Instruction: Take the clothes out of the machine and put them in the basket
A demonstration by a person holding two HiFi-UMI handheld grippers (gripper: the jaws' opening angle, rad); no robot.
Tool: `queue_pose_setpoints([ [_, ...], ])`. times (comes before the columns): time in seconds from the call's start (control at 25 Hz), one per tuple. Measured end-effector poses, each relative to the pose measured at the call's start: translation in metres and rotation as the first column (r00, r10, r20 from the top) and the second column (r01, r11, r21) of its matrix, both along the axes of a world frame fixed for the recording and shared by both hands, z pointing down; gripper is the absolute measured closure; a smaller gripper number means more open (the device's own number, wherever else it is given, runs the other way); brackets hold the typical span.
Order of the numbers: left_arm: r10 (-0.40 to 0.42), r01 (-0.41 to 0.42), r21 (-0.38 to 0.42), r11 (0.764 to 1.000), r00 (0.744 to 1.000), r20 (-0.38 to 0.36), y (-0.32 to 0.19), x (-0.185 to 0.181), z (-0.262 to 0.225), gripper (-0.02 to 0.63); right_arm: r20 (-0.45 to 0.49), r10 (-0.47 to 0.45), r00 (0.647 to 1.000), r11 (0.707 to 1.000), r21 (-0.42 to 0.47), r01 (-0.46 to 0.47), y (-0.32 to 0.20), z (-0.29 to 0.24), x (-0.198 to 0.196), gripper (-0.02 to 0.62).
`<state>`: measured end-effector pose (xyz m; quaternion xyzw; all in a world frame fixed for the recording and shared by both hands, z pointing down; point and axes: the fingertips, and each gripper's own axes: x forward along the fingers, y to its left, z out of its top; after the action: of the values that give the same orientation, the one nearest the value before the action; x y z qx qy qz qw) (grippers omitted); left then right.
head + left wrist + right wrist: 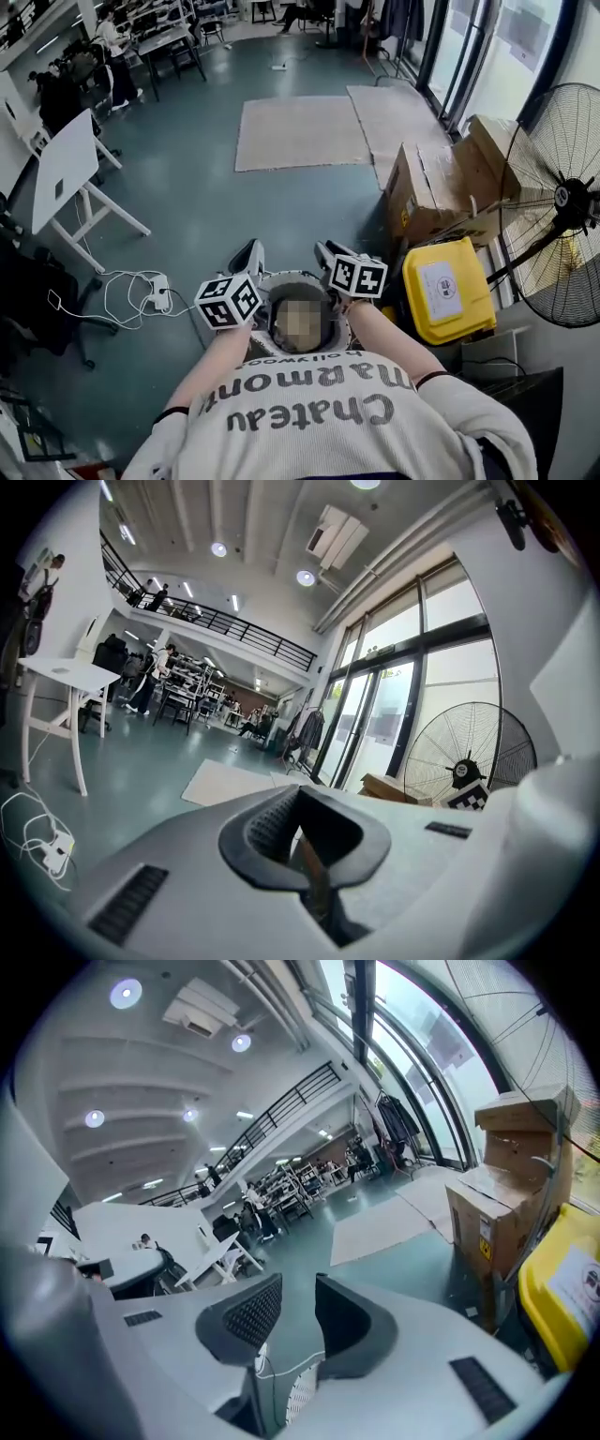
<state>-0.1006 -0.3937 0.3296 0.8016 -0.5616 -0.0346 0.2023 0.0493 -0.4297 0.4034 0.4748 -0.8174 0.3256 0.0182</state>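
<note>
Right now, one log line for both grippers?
left gripper: fingers together, nothing held | right gripper: fingers apart, nothing between | both pointing outward

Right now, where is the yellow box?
In the head view the yellow box sits on the floor at the right side, next to the cardboard boxes and beside the big fan.

- Teal floor [187, 178] and pale rugs [298, 131] lie ahead of the left gripper [249, 255].
- Cardboard boxes [431, 187], a yellow bin [448, 291] and a big fan [562, 202] stand right of the right gripper [327, 255].
- White table [66, 169] far left; tall windows [487, 47] beyond the boxes.
</note>
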Motion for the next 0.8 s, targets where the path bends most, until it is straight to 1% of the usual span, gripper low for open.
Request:
queue_pose_setpoints([
  [0.12,0.005,-0.004,0.048,0.999,1.000,-0.004,0.001,0.000,-0.026,0.598,0.027,0.021,0.999,0.995,0.094,-0.023,-0.005,-0.045,0.003,0.484],
  [0.2,0.010,-0.009,0.079,0.997,1.000,-0.006,-0.001,-0.001,-0.041,0.598,0.038,0.026,0.999,0.987,0.157,-0.031,-0.006,-0.073,0.001,0.486],
  [0.28,0.016,-0.015,0.105,0.994,1.000,-0.009,0.000,-0.001,-0.054,0.598,0.042,0.029,0.999,0.979,0.201,-0.037,-0.003,-0.095,-0.001,0.491],
  [0.44,0.033,-0.029,0.146,0.989,0.999,-0.025,0.002,-0.003,-0.076,0.598,0.057,0.039,0.998,0.965,0.258,-0.052,0.006,-0.131,0.000,0.503],
  [0.6,0.048,-0.041,0.173,0.984,0.998,-0.037,0.005,-0.012,-0.093,0.598,0.100,0.045,0.994,0.956,0.286,-0.072,0.010,-0.161,-0.003,0.528],
  [0.8,0.075,-0.067,0.179,0.982,0.997,-0.035,0.013,-0.026,-0.098,0.598,0.129,0.095,0.987,0.940,0.315,-0.131,0.019,-0.182,-0.007,0.528],
])
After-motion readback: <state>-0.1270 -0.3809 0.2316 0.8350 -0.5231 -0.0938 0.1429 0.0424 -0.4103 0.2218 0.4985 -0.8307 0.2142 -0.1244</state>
